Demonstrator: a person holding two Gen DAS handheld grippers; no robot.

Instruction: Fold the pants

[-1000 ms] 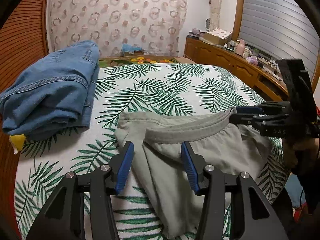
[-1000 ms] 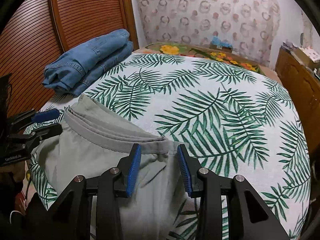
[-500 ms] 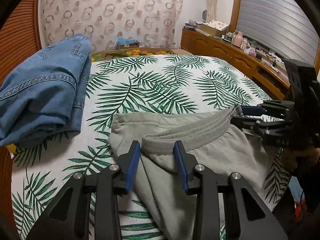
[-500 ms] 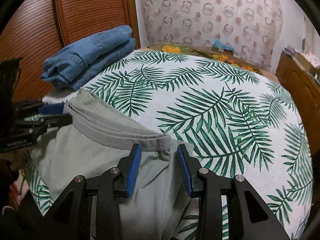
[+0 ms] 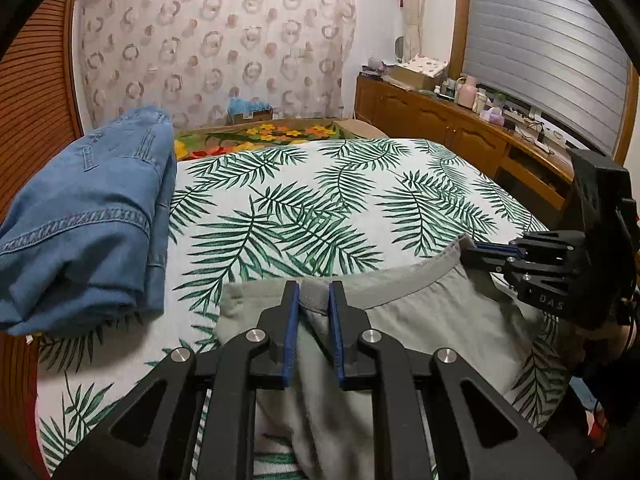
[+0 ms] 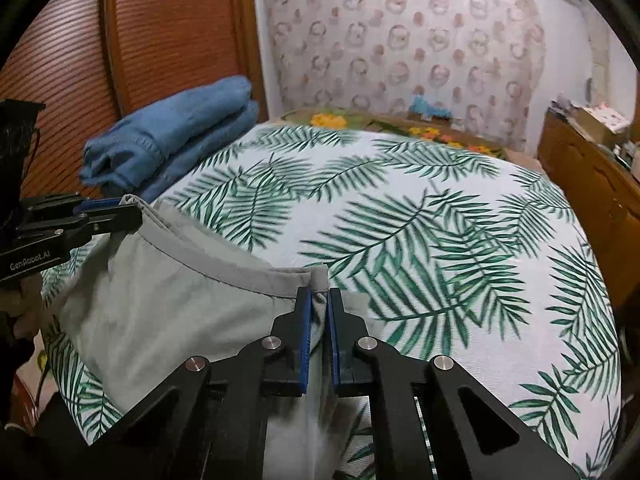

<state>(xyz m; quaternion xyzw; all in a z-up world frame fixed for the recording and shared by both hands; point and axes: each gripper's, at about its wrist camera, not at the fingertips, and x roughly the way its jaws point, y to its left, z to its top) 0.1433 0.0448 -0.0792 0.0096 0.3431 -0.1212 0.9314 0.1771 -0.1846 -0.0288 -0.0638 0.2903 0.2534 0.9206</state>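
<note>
Grey-green pants (image 5: pixel 420 320) lie at the near edge of the bed, waistband toward the far side; they also show in the right wrist view (image 6: pixel 160 304). My left gripper (image 5: pixel 314 300) is shut on the left end of the waistband. My right gripper (image 6: pixel 319 300) is shut on the right end of the waistband, and also shows at the right of the left wrist view (image 5: pixel 472 254). The left gripper also shows at the left of the right wrist view (image 6: pixel 128 212). The waistband is stretched between them and lifted a little.
The bed (image 5: pixel 320 208) has a white cover with green palm leaves. Folded blue jeans (image 5: pixel 88 216) lie on its left side, next to a brown slatted wall (image 6: pixel 160 40). A wooden sideboard (image 5: pixel 460 132) with clutter stands at the right.
Both grippers have closed from open onto the two ends of the waistband. The waistband is now pulled tauter and raised slightly.
</note>
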